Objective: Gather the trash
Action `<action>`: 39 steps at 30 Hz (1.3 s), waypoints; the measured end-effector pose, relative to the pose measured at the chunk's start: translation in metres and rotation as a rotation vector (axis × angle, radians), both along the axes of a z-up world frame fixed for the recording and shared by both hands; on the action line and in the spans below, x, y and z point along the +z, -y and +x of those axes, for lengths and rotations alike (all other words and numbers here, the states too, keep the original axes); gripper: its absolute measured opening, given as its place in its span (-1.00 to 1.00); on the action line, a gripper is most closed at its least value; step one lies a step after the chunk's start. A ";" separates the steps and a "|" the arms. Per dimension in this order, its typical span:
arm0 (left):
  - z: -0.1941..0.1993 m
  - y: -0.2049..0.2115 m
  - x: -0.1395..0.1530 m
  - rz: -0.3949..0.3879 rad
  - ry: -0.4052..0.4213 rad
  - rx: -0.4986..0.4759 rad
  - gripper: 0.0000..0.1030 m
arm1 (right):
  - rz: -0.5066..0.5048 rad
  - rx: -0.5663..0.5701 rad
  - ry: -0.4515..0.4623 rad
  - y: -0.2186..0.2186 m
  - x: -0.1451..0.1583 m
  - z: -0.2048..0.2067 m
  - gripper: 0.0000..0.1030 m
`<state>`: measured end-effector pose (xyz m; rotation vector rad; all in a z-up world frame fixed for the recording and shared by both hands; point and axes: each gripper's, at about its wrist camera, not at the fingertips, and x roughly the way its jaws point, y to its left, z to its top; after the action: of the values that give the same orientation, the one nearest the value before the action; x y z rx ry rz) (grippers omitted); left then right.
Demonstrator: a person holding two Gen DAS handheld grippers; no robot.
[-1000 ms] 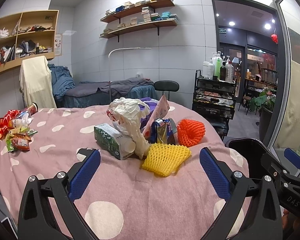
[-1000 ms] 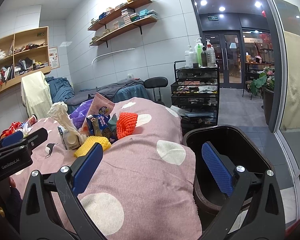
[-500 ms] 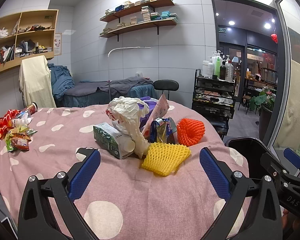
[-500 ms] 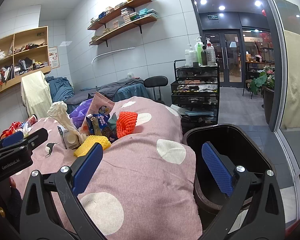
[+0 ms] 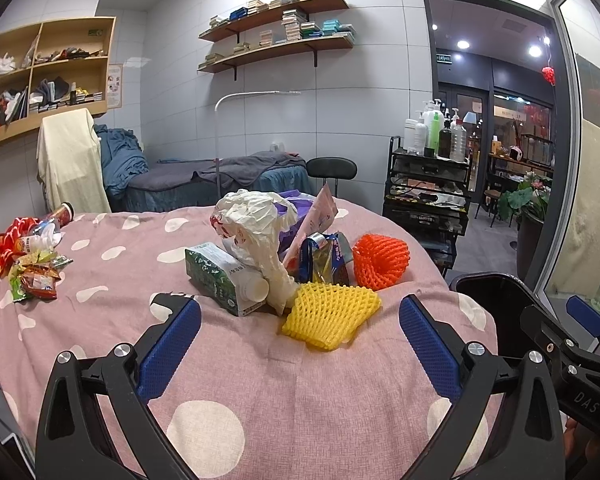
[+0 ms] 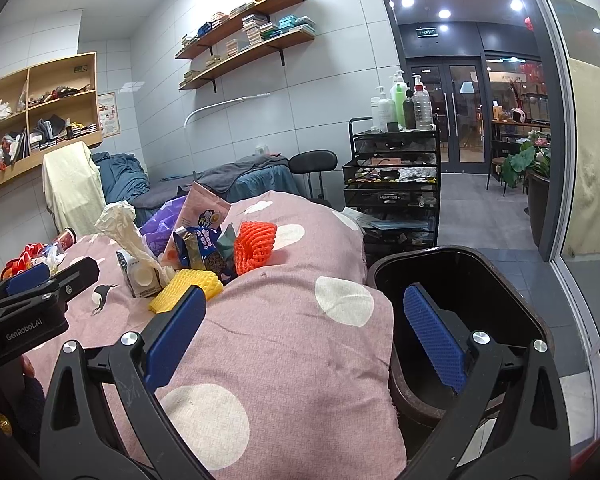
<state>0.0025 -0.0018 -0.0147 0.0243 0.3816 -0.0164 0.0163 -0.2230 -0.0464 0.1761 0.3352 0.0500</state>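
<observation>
Left wrist view, items by size:
- Pink dotted bedcover, fills lower and middle frame.
- Black bin, right edge, just beside the cover; in the right wrist view the bin sits at lower right.
- Left gripper, bottom of frame, jaws wide apart, nothing between them.
- Right gripper, bottom of its own view, jaws wide apart, one finger over the cover, the other over the bin.
- Trash pile, centre frame, just above the left gripper's tips: crumpled white bag, green carton, yellow foam net nearest the gripper, orange foam net, blue wrapper.
- Snack wrappers, middle left, well apart from the pile.
</observation>
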 end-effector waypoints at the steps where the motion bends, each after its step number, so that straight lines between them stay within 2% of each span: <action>1: 0.000 0.000 0.000 0.000 0.000 -0.001 0.90 | 0.000 0.000 -0.001 0.000 0.000 0.000 0.90; 27: 0.005 -0.002 -0.007 -0.001 -0.030 -0.005 0.90 | -0.001 0.004 -0.032 -0.002 -0.008 0.009 0.90; 34: 0.022 -0.019 -0.018 -0.036 -0.160 -0.033 0.90 | -0.013 0.042 -0.104 -0.008 -0.012 0.027 0.90; 39: 0.044 -0.023 -0.027 -0.019 -0.287 -0.084 0.90 | -0.043 0.085 -0.169 -0.015 -0.013 0.053 0.90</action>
<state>0.0468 0.0214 -0.0418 0.0192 0.6669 -0.1074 0.0692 -0.2081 -0.0597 0.1233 0.5115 0.1122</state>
